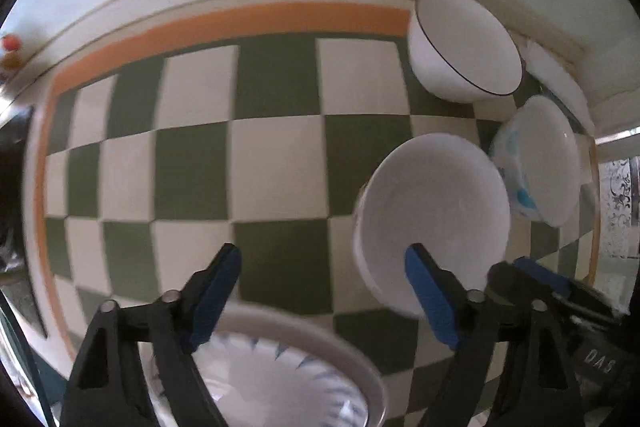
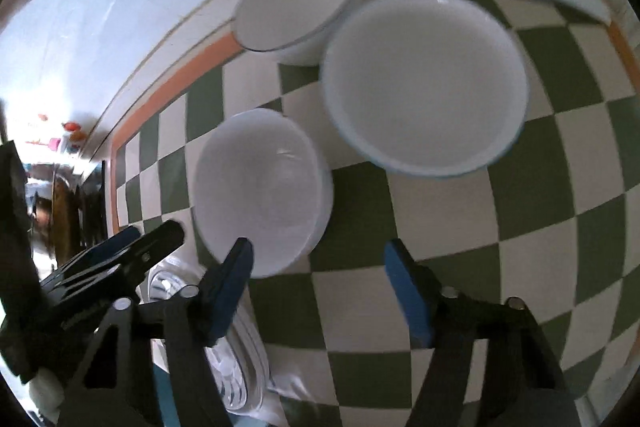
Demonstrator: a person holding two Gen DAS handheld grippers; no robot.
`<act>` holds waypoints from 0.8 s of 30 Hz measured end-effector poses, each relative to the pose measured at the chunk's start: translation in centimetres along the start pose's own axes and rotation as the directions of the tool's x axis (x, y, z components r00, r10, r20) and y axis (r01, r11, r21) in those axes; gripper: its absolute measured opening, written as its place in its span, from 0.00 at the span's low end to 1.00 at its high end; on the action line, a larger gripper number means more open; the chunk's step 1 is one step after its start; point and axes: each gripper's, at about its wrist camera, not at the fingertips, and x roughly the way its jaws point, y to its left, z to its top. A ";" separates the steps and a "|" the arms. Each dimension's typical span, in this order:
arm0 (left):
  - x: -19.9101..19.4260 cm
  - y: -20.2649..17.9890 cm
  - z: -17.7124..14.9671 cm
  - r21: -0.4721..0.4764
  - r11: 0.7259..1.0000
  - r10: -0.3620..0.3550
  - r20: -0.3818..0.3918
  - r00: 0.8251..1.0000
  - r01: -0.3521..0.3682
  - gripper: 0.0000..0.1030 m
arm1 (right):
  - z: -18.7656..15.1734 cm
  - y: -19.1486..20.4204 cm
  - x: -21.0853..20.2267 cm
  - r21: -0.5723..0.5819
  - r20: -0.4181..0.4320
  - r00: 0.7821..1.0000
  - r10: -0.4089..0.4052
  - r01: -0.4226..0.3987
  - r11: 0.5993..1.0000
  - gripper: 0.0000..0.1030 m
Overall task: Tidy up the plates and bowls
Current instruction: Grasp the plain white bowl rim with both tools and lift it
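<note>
A: Left gripper (image 1: 322, 277), black arms with blue pads, jaws apart, nothing between them, just checked cloth under the gap. No earlier frame, so only what's here.

B: Where's the nearest dish to it?

A: Plain white round bowl (image 1: 434, 219) sits just beyond its right finger, which overlaps the bowl's near rim in the left wrist view. Can't tell if it touches. White ribbed plate with blue rim marks (image 1: 280, 375) lies below the gripper, partly under its left finger.

B: Right gripper?

A: Right gripper (image 2: 318, 269), same build, jaws apart with a narrower gap than the left's, empty, over the green-and-cream checked tablecloth (image 2: 440, 227). The plain white bowl (image 2: 260, 191) is just past its left finger, whose tip overlaps the rim. Contact unclear, frame is blurred.

B: Count?

A: Bowls, three. The plain one; a white bowl with a thin dark rim line (image 2: 296, 7) at the back by the orange border; a larger white bowl with blue patterned outside (image 2: 424, 83) beside it. In the left view the dark-rimmed bowl (image 1: 464, 47) and blue-patterned bowl (image 1: 536, 163) sit far right, well apart from the left gripper.

B: Plates?

A: One sure, the ribbed plate (image 2: 240, 359), bottom left in the right view. The left gripper (image 2: 120, 259) shows just above it there. Grippers, two.
</note>
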 end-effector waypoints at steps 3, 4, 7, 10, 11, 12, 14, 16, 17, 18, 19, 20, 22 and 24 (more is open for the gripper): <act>1.5 -0.5 0.8 0.017 1.000 -0.023 -0.044 0.999 0.024 0.38 | 0.6 -0.5 1.6 0.015 -0.026 0.999 0.028 -0.028 0.999 0.48; 1.8 -0.7 0.9 0.019 0.999 -0.028 -0.054 0.998 0.029 0.27 | 0.9 -0.6 2.3 0.019 -0.033 0.999 0.034 -0.033 0.999 0.40; 2.0 -1.0 0.9 0.021 0.999 -0.045 -0.049 0.998 0.046 0.21 | 1.1 -0.5 3.5 0.039 -0.050 0.997 0.066 -0.065 0.997 0.17; 1.2 -1.7 0.4 0.035 0.998 -0.060 -0.025 0.998 0.061 0.19 | 1.2 0.3 3.6 0.022 -0.031 0.999 0.041 -0.041 0.999 0.16; 1.0 -1.9 0.1 0.044 0.998 -0.048 -0.021 0.999 0.049 0.19 | 1.1 0.6 3.6 0.015 -0.030 0.999 0.031 -0.031 0.999 0.16; 0.6 -2.2 -0.2 0.048 0.998 -0.046 -0.015 0.999 0.046 0.19 | 1.0 0.8 3.4 0.007 -0.031 0.999 0.021 -0.021 1.000 0.16; 0.0 -2.5 -0.9 0.049 0.997 -0.057 -0.010 0.998 0.058 0.19 | 0.6 1.0 2.8 -0.009 -0.029 1.000 0.010 -0.010 1.000 0.16; -0.7 -3.0 -1.9 0.053 0.996 -0.067 -0.014 0.998 0.068 0.19 | 0.0 0.8 1.7 -0.017 -0.027 1.000 0.016 -0.016 1.000 0.16; -1.1 -3.3 -2.5 0.058 0.996 -0.072 -0.012 0.997 0.073 0.19 | -0.3 0.7 1.3 -0.019 -0.027 0.999 0.018 -0.019 1.000 0.16; -1.7 -3.8 -3.4 0.067 0.995 -0.073 -0.014 0.997 0.074 0.19 | -0.6 0.5 0.7 -0.022 -0.027 0.999 0.020 -0.020 1.000 0.16; -2.2 -4.3 -4.3 0.075 0.994 -0.078 -0.013 0.997 0.079 0.19 | -1.3 0.2 -0.2 -0.029 -0.027 0.999 0.019 -0.020 0.999 0.16; -2.6 -4.5 -4.8 0.081 0.993 -0.082 -0.013 0.997 0.083 0.19 | -1.8 0.0 -0.8 -0.033 -0.026 1.000 0.017 -0.018 0.999 0.16; -3.1 -5.4 -6.4 0.099 0.991 -0.088 -0.022 0.996 0.090 0.19 | -3.2 -0.7 -2.4 -0.046 -0.024 1.000 0.013 -0.014 0.999 0.16; -3.6 -6.1 -7.6 0.123 0.987 -0.101 -0.026 0.995 0.103 0.19 | -4.4 -1.4 -3.4 -0.050 -0.029 1.000 0.006 -0.007 0.999 0.16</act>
